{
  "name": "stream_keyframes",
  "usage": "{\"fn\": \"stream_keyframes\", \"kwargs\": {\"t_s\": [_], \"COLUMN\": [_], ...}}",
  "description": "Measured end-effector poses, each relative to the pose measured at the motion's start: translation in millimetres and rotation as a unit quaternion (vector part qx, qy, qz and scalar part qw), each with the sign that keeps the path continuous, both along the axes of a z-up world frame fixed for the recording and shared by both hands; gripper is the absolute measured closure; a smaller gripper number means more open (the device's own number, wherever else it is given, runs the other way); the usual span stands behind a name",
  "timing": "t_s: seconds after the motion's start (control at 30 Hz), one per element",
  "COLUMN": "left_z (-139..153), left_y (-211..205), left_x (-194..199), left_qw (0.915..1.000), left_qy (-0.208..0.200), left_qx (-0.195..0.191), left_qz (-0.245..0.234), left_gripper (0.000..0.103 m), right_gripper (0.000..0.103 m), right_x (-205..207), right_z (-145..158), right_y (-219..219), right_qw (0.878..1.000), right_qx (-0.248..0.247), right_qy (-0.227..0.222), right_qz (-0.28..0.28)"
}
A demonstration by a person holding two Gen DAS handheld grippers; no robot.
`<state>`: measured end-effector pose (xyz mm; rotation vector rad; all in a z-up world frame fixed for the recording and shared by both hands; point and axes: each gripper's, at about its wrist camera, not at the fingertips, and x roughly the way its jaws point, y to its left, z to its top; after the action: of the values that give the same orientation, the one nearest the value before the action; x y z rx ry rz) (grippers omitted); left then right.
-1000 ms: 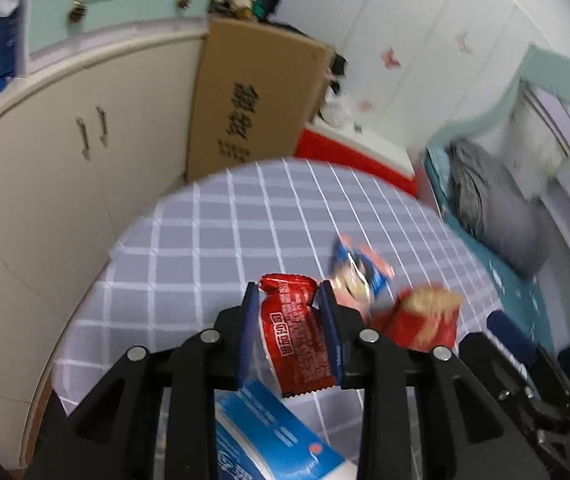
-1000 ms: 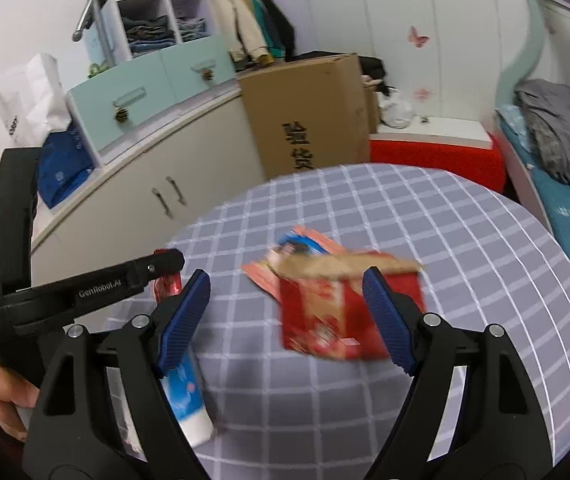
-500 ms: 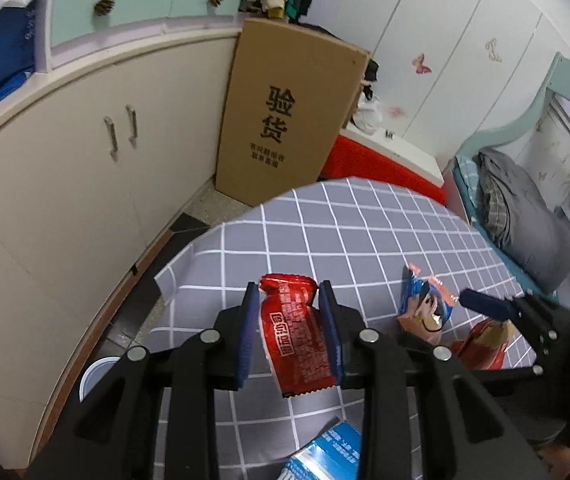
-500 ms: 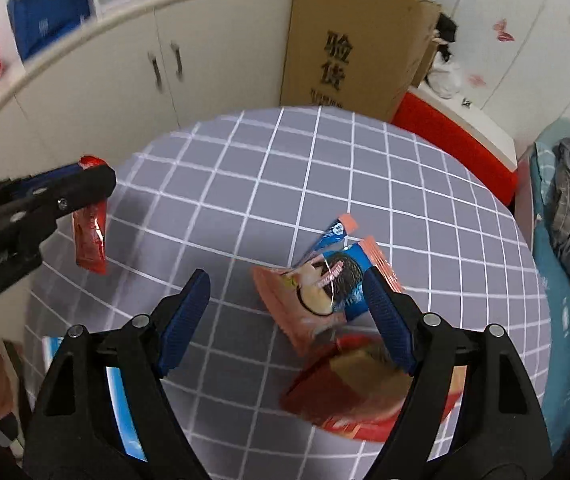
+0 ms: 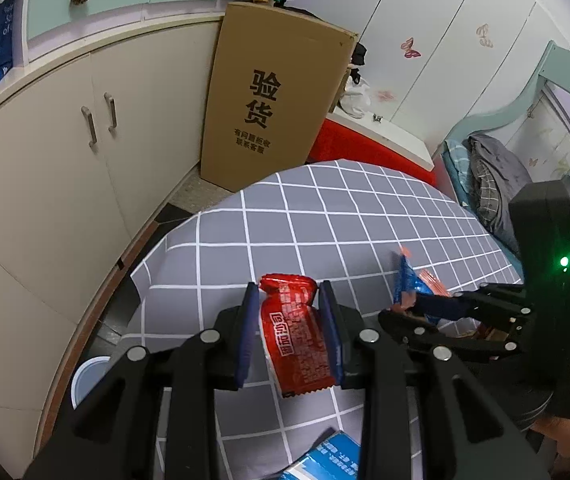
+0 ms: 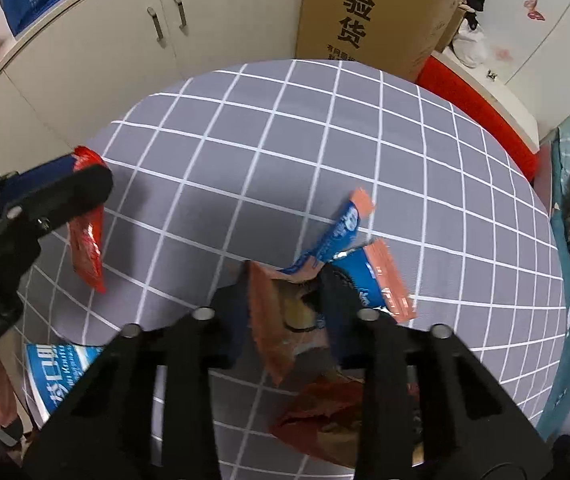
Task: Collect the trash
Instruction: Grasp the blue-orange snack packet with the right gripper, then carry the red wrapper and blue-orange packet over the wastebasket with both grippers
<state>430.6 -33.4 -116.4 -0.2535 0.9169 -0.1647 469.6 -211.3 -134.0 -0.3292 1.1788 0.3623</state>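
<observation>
Right gripper [image 6: 285, 304], jaws just closing, pinched cookie wrapper [image 6: 349, 268] at table centre; pink edge crumpled between pads. Left gripper [image 5: 287, 332] clenched on red snack wrapper [image 5: 295, 336], hanging clear above grey checked tablecloth [image 6: 285, 140]. Torn red bag [image 6: 325, 412] lay at 6 o'clock of cookie wrapper, touching it; blue-white pack [image 6: 57, 372] at 8 o'clock near table edge. Judgement: good grip needed pads fully on foil, straight lift, so loose flap at 1 o'clock would not slip or drag red bag along.

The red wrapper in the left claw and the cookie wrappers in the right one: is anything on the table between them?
Nothing: in the right wrist view only bare checked tablecloth separates the red wrapper from the cookie wrappers.
</observation>
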Motion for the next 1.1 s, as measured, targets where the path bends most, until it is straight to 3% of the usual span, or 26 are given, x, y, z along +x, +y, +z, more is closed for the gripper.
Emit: {"fn": "stream_keyframes", "kwargs": {"t_s": [0.23, 0.43, 0.57, 0.7, 0.87, 1.1], "left_z": [5, 16, 25, 29, 21, -19], "left_y": [15, 40, 71, 114, 169, 251], "left_x": [-10, -24, -40, -57, -80, -108], "left_qw": [0.9999, 0.9995, 0.9985, 0.9961, 0.9924, 0.984], "left_qy": [-0.005, -0.015, -0.026, -0.032, -0.026, 0.005], "left_qx": [-0.006, -0.018, -0.024, -0.031, -0.028, -0.029], "left_qz": [0.007, 0.022, 0.042, 0.076, 0.117, 0.175], "left_gripper": [0.073, 0.073, 0.073, 0.073, 0.073, 0.073], "right_gripper": [0.096, 0.097, 0.097, 0.097, 0.097, 0.097], "right_x": [-10, -28, -47, -69, -95, -124], "right_z": [7, 36, 66, 88, 89, 54], "right_y": [17, 36, 63, 98, 162, 250], "right_qw": [0.999, 0.996, 0.99, 0.983, 0.978, 0.975], "right_qx": [-0.004, 0.018, 0.049, 0.096, 0.129, 0.149], "right_qy": [-0.046, -0.086, -0.133, -0.151, -0.147, -0.121], "right_qz": [-0.014, -0.006, 0.009, 0.03, 0.073, 0.117]}}
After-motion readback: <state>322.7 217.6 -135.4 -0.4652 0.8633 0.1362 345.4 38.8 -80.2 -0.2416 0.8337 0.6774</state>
